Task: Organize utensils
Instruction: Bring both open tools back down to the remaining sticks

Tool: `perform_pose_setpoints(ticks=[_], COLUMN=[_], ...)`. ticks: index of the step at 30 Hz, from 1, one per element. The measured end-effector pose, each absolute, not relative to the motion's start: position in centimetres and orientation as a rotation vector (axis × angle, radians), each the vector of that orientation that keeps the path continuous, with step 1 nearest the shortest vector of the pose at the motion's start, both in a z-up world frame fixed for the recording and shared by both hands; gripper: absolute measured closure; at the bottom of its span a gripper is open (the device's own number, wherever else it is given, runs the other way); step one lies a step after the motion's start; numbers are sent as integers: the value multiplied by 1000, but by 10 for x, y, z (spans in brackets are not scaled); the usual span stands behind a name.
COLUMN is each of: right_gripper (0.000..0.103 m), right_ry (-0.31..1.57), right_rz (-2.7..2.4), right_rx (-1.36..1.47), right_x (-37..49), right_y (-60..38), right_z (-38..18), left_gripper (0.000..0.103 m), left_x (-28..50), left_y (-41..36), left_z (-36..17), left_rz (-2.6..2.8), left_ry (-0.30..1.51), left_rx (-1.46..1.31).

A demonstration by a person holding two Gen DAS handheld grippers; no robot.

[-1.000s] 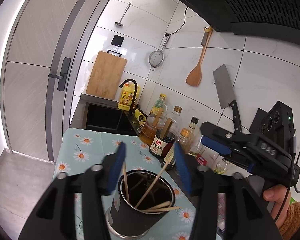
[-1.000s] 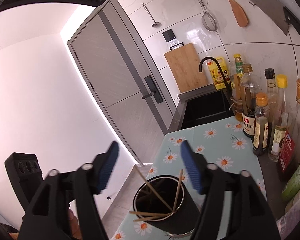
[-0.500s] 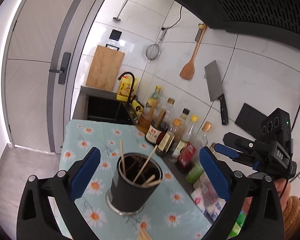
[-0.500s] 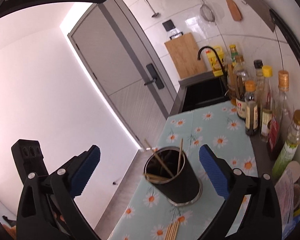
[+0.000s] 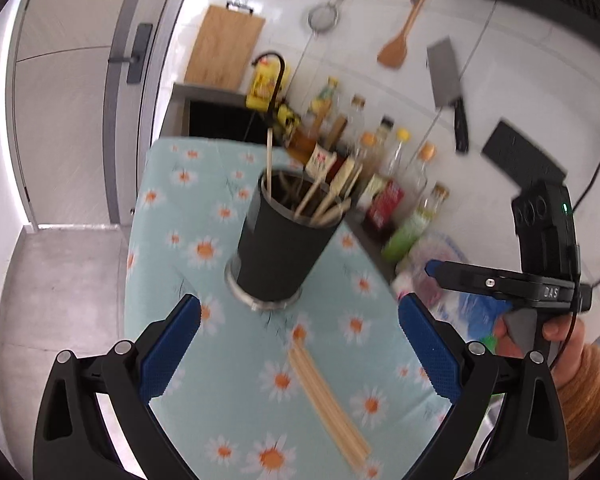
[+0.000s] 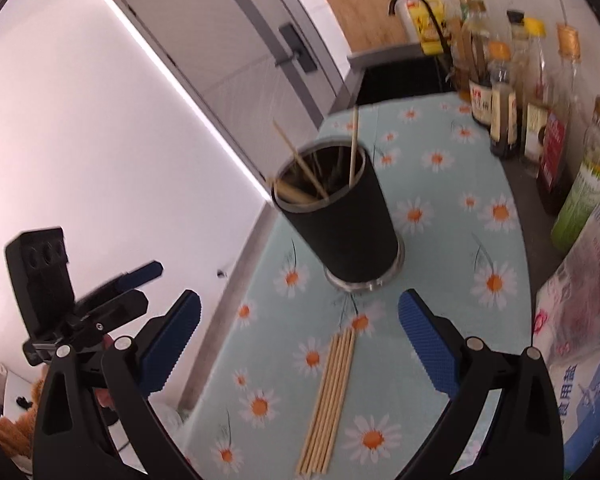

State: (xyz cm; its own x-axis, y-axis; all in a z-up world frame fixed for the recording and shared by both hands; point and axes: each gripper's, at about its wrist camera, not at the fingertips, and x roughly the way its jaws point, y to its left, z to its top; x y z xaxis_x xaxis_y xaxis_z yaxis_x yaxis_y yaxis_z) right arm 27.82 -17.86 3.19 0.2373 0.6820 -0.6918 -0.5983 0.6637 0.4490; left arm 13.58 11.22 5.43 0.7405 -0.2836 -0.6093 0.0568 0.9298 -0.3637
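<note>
We are seeing both views bending strongly toward their black, vignetted corners, door and wall lines curving. Even, bright daylight is filling the kitchen. A white light strip (image 6: 188, 92) beside the door is blowing out and casting a pinkish haze over the wall in the right wrist view. Motion blur is smearing the bottles (image 5: 384, 184) at the counter's far edge and softening the black holder (image 5: 280, 248); the gripper fingers are staying sharp. Shadows are lying faint on the cloth (image 6: 440, 264).
</note>
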Motion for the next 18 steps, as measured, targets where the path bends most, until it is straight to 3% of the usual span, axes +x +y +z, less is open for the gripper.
perform_pose_setpoints(ticks=[6,14,18], right_gripper=[16,47,51], right_ry=[1136,1317,1402], right_rz=[835,792,790], right_rx=[15,-51,-71], right_x=[269,273,277], right_y=[-163,-152,-146], right_z=[-6,-50,-69], left_gripper=[7,8,8], left_x=[130,139,143], left_y=[104,89,88], left_z=[26,-12,-33], left_rz=[-198,-197,-194], left_ry=[834,1003,1088], left_rx=[-336,-300,-313])
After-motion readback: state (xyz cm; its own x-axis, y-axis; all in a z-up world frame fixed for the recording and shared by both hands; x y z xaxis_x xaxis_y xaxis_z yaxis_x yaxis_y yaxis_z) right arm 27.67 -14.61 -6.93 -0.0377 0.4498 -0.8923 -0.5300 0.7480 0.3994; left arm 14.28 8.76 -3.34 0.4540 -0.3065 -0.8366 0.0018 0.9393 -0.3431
